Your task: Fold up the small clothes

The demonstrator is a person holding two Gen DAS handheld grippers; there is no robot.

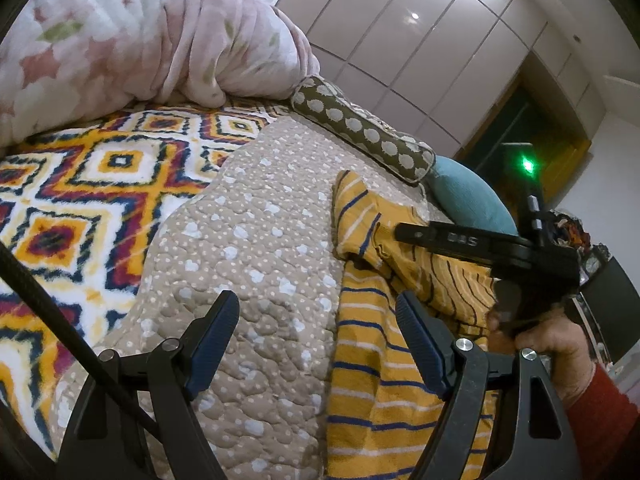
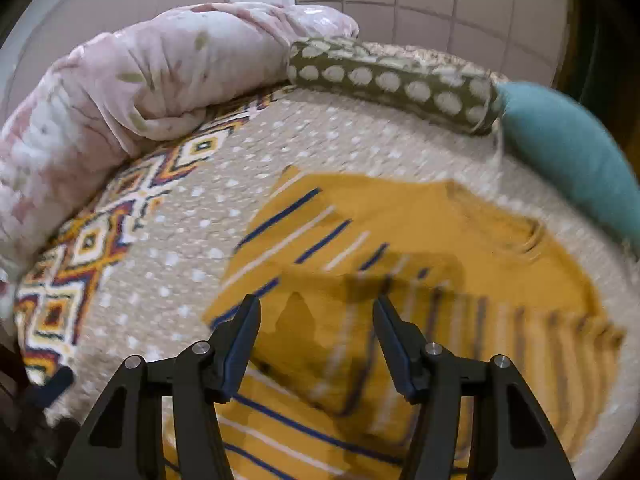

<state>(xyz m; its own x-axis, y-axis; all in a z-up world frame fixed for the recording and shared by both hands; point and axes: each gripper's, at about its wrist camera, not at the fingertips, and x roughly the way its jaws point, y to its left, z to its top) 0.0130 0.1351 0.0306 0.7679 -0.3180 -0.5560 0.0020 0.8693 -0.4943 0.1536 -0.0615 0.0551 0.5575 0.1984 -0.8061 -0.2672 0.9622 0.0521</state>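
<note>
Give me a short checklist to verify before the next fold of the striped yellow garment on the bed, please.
1. Left gripper open, nothing between its pads: ok.
2. Right gripper open above the yellow garment, pads not pressing it: ok.
3. Garment lies fully on the beige quilt: ok.
4. Garment flat, without bunching: not ok, a sleeve part is crumpled in the left wrist view.
5. Green dotted cushion and teal pillow clear of the garment: ok.
6. Fold edges aligned: cannot tell, right view blurred.

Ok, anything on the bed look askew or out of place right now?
Only the yellow striped garment: it lies rumpled and partly folded on the beige quilt, edges uneven. Both grippers, left and right, are open above it.
</note>
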